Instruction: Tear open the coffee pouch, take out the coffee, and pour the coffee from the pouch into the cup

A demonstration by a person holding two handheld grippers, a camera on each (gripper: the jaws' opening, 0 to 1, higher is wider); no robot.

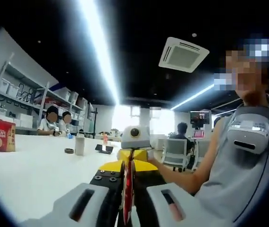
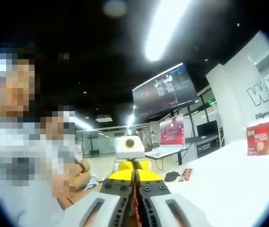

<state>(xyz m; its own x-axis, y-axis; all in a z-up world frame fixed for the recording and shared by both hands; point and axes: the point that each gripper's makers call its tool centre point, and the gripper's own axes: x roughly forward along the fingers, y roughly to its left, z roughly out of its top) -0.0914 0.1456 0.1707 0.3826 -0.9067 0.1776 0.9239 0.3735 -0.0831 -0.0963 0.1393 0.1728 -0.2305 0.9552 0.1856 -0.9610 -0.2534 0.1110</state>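
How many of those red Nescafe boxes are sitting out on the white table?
1. The same red Nescafe box stands at the table's far edge in the left gripper view, and appears again in the right gripper view. More could be hidden outside both views.

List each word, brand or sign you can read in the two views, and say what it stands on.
"NESCAFE": red coffee box on the white table; smaller print on it is too blurred.
"NESCAFE": same box in the right gripper view, barely legible.
"Diligent": white wall, under large cut-off letters starting with "W".
Hanging screen: text too small.
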